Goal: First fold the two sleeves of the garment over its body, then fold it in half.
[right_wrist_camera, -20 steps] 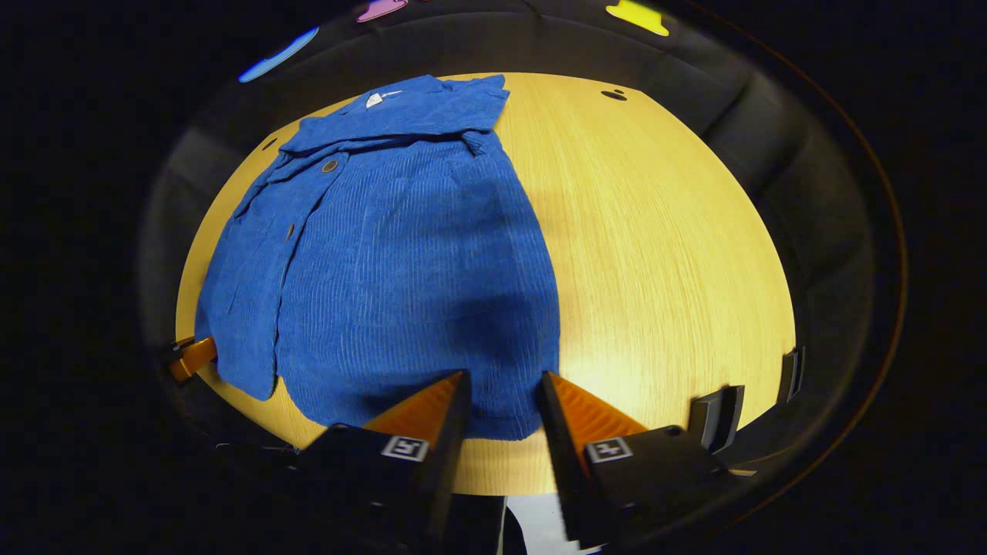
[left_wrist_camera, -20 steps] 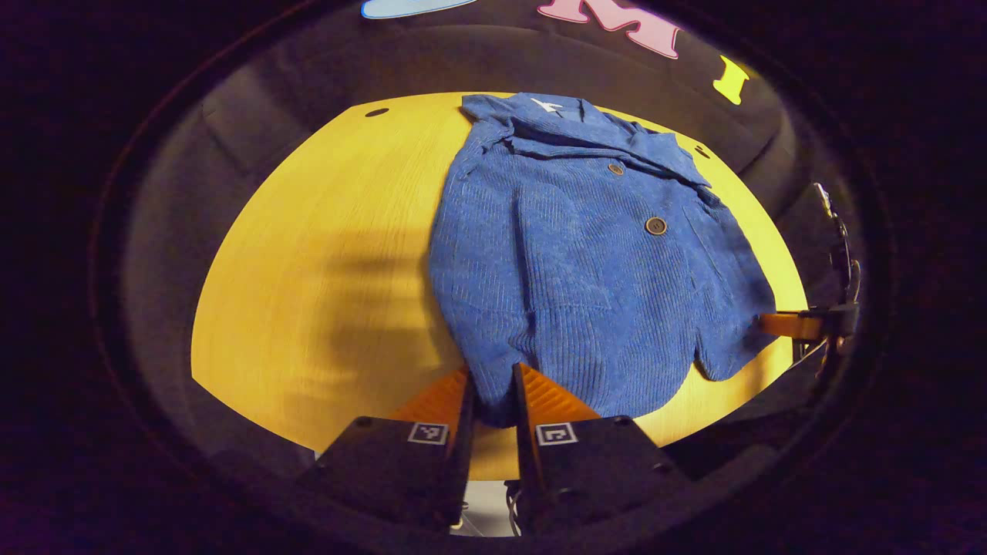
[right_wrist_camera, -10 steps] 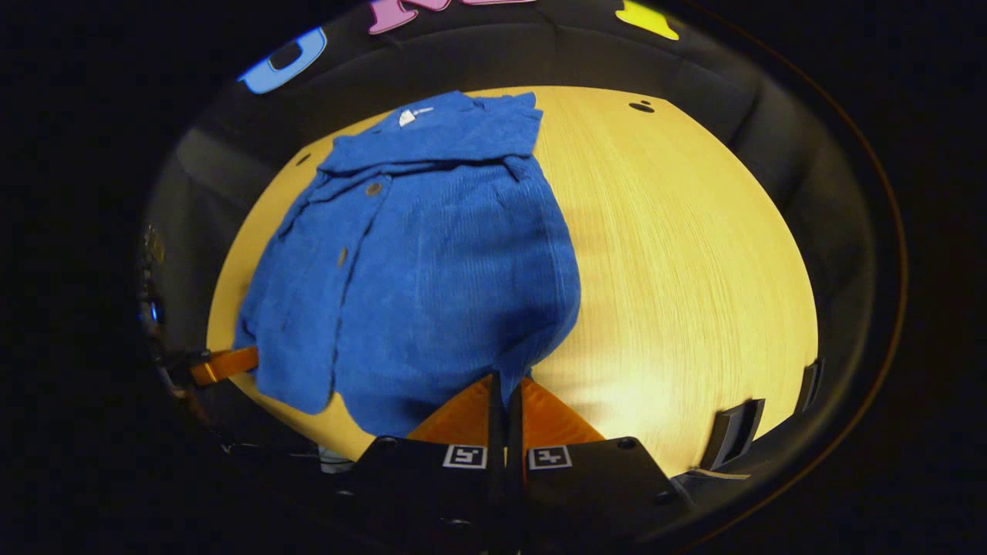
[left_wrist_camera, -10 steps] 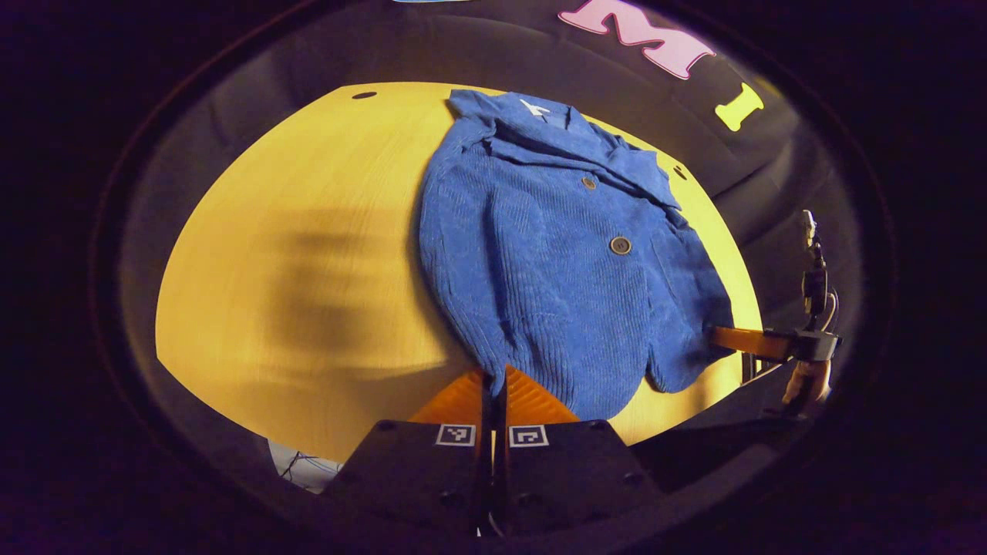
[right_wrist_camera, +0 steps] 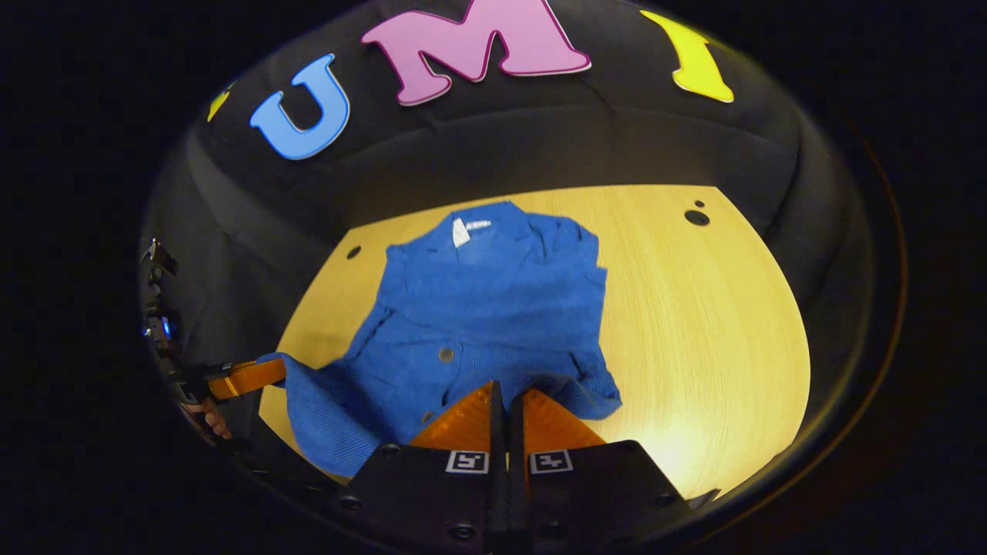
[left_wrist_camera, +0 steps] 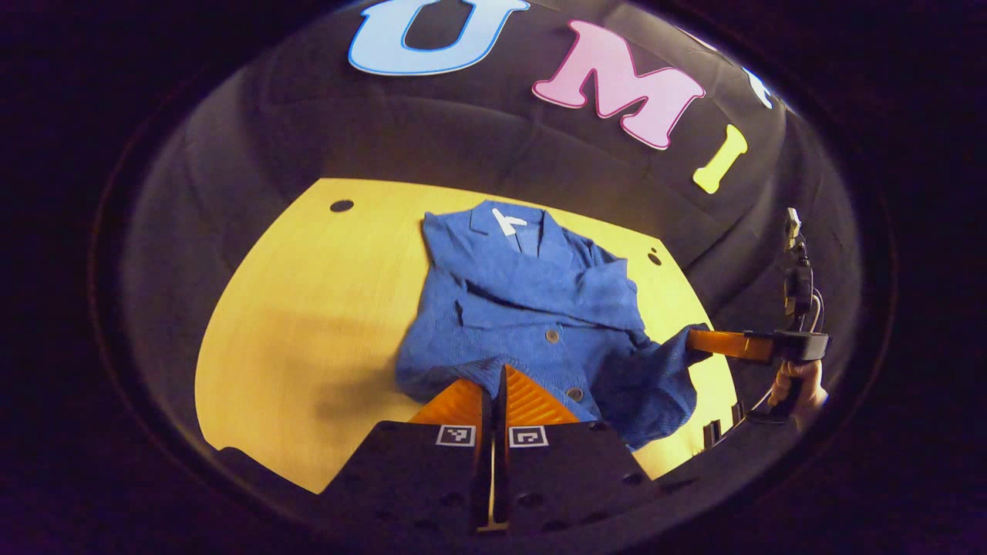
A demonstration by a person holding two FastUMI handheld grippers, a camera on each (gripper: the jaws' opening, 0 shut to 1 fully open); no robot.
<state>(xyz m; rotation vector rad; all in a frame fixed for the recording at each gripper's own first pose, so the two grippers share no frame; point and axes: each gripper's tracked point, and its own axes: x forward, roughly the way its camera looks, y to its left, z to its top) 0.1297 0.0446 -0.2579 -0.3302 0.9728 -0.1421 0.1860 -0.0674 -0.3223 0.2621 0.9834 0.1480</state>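
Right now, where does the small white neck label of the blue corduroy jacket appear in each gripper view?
Left gripper view: white neck label upper centre, at the jacket's far collar.
Right gripper view: it sits upper centre, slightly left.
Shared landmark: the blue corduroy jacket, both near corners lifted.

Garment [left_wrist_camera: 532, 308]: blue, fine ribbed corduroy texture; small brown buttons [left_wrist_camera: 552, 335]; white tag [left_wrist_camera: 506, 222] at the collar. Bench [left_wrist_camera: 308, 308]: yellow-tan, fine wood grain; small dark round holes [left_wrist_camera: 341, 206] near its far corners. Booth wall [left_wrist_camera: 463, 139]: black cloth.
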